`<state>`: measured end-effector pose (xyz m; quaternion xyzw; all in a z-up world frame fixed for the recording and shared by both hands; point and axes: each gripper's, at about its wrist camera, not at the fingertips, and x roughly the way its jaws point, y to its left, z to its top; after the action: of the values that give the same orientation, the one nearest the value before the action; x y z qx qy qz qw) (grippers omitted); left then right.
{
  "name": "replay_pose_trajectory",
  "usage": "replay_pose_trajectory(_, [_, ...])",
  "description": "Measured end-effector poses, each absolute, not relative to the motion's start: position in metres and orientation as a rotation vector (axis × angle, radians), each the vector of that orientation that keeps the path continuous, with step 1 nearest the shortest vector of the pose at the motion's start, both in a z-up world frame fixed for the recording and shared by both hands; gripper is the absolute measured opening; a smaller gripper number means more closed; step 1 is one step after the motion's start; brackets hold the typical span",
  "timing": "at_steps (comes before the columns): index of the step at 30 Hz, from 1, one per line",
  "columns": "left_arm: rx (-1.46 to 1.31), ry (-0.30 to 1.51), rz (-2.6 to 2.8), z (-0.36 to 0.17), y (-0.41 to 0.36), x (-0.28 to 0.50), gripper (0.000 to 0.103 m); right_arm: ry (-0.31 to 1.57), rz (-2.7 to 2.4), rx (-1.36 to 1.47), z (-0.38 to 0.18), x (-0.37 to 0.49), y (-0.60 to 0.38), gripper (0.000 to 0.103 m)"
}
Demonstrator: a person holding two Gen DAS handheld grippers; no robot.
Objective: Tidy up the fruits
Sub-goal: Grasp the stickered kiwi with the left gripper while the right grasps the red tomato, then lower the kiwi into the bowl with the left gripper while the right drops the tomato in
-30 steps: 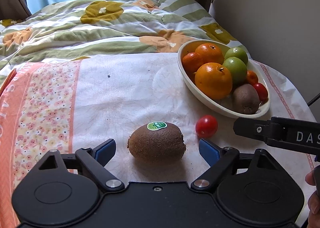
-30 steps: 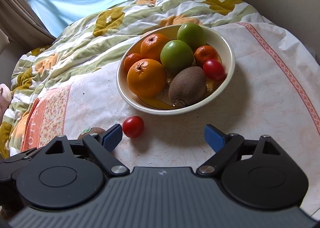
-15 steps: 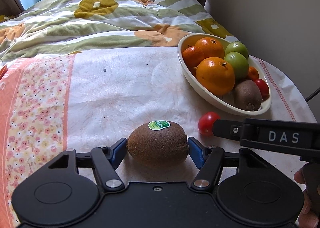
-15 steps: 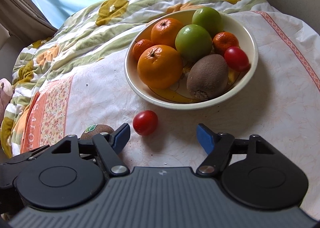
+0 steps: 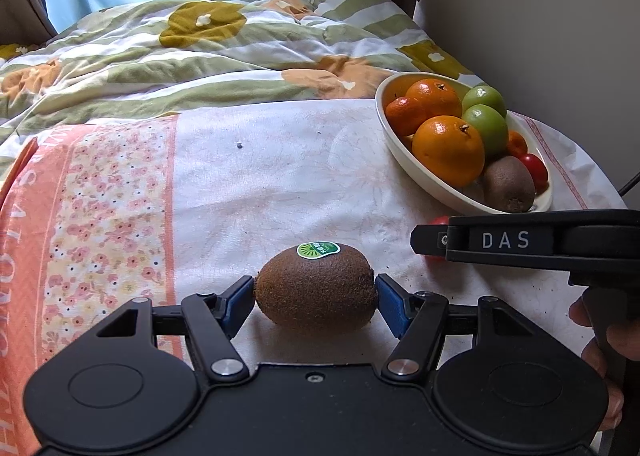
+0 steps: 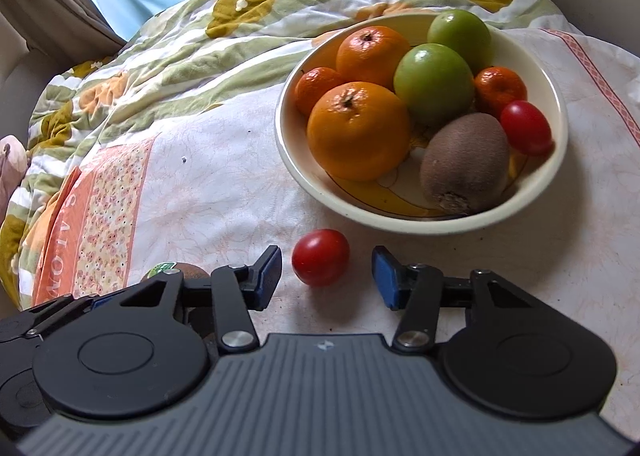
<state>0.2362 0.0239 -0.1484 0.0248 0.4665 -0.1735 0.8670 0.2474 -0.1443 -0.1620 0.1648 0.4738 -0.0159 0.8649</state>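
- Since a second ago, the left tool has closed in from either side of the kiwi, and the right tool has come down around the cherry tomato.
- Left tool is now gripping the kiwi end to end, both blue pads pressing on it, low in the middle of the left view; the kiwi is sitting on the white cloth, green sticker up.
- Right tool is closing, the tomato lying between its pads with a gap on each side, lower middle of the right view.
- Just beyond the tomato, the cream bowl is holding oranges, two green apples, a second kiwi and another tomato.
- At the top of both frames a flowered quilt is lying bunched.
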Motion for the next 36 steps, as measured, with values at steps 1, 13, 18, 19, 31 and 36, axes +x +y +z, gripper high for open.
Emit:
replay_pose_trajectory(1, [0.049, 0.976, -0.358, -0.148, 0.026, 0.236, 0.069, 0.991, -0.029, 0.339, -0.162, 0.248, -0.142, 0.060])
replay_pose_trajectory(13, [0.029, 0.946, -0.316, -0.136, 0.035, 0.229, 0.069, 0.974, 0.011, 0.312, -0.155, 0.240, -0.136, 0.046])
replay_pose_trajectory(18, [0.020, 0.908, -0.301, -0.120, 0.032, 0.219, 0.069, 0.946, 0.036, 0.316, -0.138, 0.228, -0.139, 0.046])
replay_pose_trajectory(19, [0.019, 0.899, -0.301, -0.117, 0.031, 0.217, 0.069, 0.938, 0.040, 0.317, -0.134, 0.225, -0.141, 0.046])
replay_pose_trajectory(31, [0.018, 0.777, -0.304, -0.059, 0.000, 0.186, 0.069, 0.835, 0.067, 0.307, -0.076, 0.184, -0.185, 0.046])
replay_pose_trajectory(36, [0.020, 0.734, -0.308, -0.042, -0.021, 0.177, 0.069, 0.803, 0.070, 0.295, -0.059, 0.172, -0.213, 0.046])
